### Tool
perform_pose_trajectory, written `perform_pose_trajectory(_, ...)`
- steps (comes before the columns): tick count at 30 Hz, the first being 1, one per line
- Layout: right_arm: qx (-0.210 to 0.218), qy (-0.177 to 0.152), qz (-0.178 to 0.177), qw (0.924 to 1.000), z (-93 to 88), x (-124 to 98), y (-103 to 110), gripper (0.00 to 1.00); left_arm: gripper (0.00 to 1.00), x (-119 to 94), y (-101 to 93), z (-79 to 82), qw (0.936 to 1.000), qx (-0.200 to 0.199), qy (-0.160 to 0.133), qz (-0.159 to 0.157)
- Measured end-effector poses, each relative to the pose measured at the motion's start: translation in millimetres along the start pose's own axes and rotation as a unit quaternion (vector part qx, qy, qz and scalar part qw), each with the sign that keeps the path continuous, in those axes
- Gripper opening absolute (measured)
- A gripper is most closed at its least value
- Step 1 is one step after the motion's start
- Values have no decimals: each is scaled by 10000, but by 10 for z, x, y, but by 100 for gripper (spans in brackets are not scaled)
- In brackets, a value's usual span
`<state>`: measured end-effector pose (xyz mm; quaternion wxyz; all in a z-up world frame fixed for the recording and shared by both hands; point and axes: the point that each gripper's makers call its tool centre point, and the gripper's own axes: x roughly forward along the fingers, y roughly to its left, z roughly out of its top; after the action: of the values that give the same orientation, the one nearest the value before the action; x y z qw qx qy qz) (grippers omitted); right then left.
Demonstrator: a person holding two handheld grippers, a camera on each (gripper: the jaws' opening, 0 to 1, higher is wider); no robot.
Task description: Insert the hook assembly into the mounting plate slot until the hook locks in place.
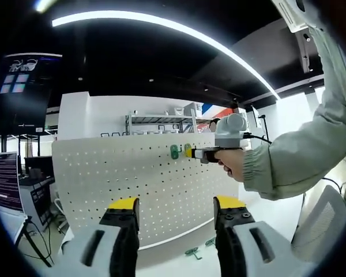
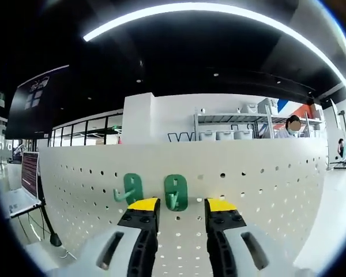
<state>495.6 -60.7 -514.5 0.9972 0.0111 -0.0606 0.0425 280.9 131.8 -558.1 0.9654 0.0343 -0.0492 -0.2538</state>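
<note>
A white pegboard mounting plate (image 1: 104, 173) (image 2: 265, 184) stands upright ahead. Two green hooks (image 1: 174, 152) (image 1: 187, 150) hang side by side near its top edge. In the right gripper view, one green hook (image 2: 176, 192) sits on the board in the gap between my jaws, and the other hook (image 2: 128, 188) is just left of them. My right gripper (image 2: 181, 205) (image 1: 191, 153) is open, its yellow tips close to the board on either side of that hook. My left gripper (image 1: 177, 203) is open with nothing in it, well back from the board.
Two loose green hooks (image 1: 191, 252) (image 1: 210, 241) lie on the white table at the board's foot. A hand and pale sleeve (image 1: 300, 156) hold the right gripper. A screen (image 1: 3, 182) stands to the left, and shelving (image 2: 236, 130) rises behind the board.
</note>
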Motion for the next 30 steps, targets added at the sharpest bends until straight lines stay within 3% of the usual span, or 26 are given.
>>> perform_pose_trajectory(17, -39, -4, 114, 9999, 43, -151, 28, 36, 54, -31, -36, 53, 10000, 17, -32, -8)
perform_pose_trajectory(20, 92, 115, 177, 9997, 10, -183, 34, 40, 54, -36, -50, 65, 10000, 21, -43, -16)
perform_pose_trajectory(30, 75, 209, 188, 9996, -36, -408, -70, 41, 54, -48, -99, 82, 10000, 28, -53, -62)
